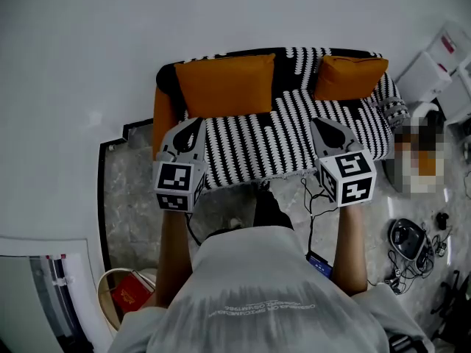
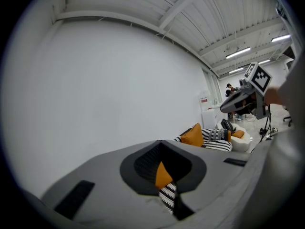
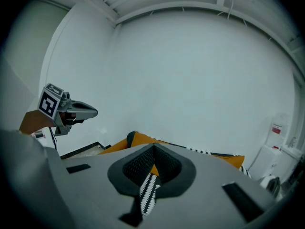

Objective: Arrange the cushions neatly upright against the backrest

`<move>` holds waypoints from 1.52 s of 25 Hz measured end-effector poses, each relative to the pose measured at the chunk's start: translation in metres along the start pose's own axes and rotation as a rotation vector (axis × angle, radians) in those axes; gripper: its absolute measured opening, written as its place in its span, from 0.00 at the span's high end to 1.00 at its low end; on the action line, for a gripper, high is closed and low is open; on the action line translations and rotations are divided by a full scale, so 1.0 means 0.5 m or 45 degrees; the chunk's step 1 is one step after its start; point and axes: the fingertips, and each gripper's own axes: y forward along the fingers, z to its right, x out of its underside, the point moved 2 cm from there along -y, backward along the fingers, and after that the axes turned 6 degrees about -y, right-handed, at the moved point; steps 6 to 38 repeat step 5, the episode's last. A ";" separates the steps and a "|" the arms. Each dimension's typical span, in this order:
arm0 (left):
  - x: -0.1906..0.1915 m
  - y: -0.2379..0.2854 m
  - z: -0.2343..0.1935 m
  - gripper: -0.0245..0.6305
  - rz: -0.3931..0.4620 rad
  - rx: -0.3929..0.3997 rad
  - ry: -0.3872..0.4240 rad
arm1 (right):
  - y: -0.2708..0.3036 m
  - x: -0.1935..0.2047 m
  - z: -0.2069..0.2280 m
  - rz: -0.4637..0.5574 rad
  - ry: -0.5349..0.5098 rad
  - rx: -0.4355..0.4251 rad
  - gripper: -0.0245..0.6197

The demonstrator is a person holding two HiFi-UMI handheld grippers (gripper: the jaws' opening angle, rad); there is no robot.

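Seemingly near done: large orange cushion at 11 o'clock, small orange cushion at 1 o'clock, both against sofa backrest, small one perhaps tilted. Left gripper, right gripper empty, jaws pressed together.

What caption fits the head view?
Both shut, left gripper and right gripper face a striped sofa holding big cushion and small cushion.

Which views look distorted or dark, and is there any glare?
Head view: dim and bluish, larger orange cushion sharp, edges bent. Left gripper view: strong fisheye, black corners, bright ceiling lamps. Right gripper view: same fisheye, even light, no glare.
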 end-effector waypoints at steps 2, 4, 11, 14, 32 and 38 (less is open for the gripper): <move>0.000 0.008 -0.005 0.95 0.001 0.002 0.009 | 0.011 0.003 0.002 -0.010 0.002 -0.003 0.96; 0.001 0.015 -0.012 0.95 -0.003 0.003 0.010 | 0.021 0.003 0.003 -0.017 0.001 -0.006 0.96; 0.001 0.018 -0.016 0.95 -0.005 0.003 0.010 | 0.026 0.003 0.003 -0.020 0.001 -0.008 0.96; 0.001 0.018 -0.016 0.95 -0.005 0.003 0.010 | 0.026 0.003 0.003 -0.020 0.001 -0.008 0.96; 0.001 0.018 -0.016 0.95 -0.005 0.003 0.010 | 0.026 0.003 0.003 -0.020 0.001 -0.008 0.96; 0.001 0.018 -0.016 0.95 -0.005 0.003 0.010 | 0.026 0.003 0.003 -0.020 0.001 -0.008 0.96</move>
